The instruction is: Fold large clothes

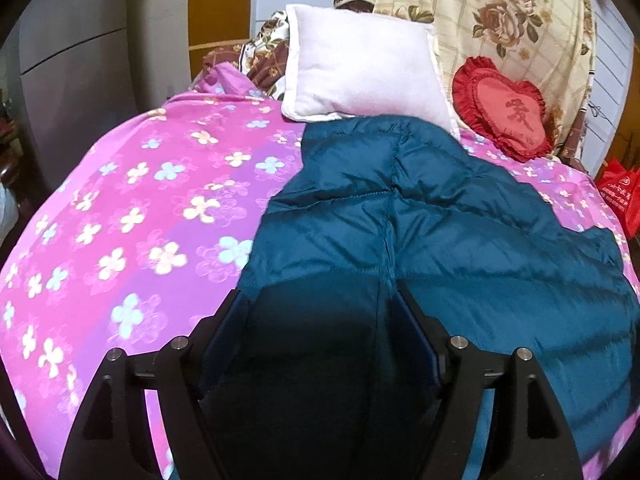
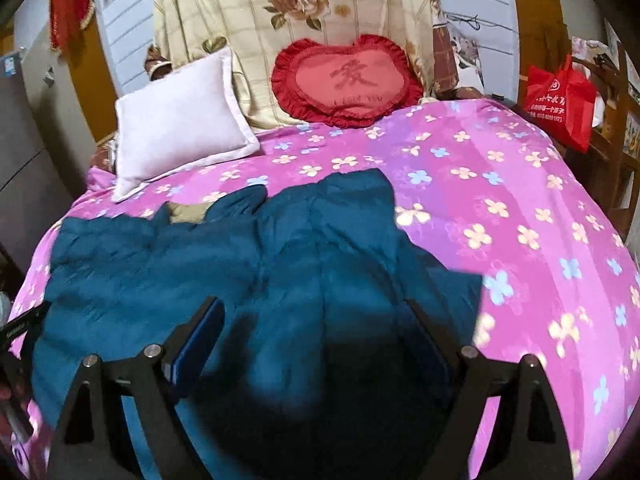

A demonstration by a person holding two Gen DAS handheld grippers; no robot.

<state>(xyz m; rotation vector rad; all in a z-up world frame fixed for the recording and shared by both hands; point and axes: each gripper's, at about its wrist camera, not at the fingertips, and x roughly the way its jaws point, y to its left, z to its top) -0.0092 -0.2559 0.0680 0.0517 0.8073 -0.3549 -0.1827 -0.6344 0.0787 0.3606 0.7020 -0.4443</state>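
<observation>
A teal quilted down jacket (image 1: 420, 216) lies spread on a bed with a pink flowered sheet (image 1: 132, 208). My left gripper (image 1: 318, 300) is open, its jaws wide apart just above the jacket's near part. In the right wrist view the jacket (image 2: 248, 264) lies rumpled at the left and middle of the bed (image 2: 520, 216). My right gripper (image 2: 314, 308) is open, hovering over the jacket's near right part. Neither gripper holds cloth.
A white pillow (image 1: 360, 68) and a red heart cushion (image 1: 504, 108) lean at the head of the bed against a flowered cream cloth (image 1: 512, 16). A red bag (image 2: 560, 100) stands at the right. A grey cabinet (image 1: 72, 60) stands at the left.
</observation>
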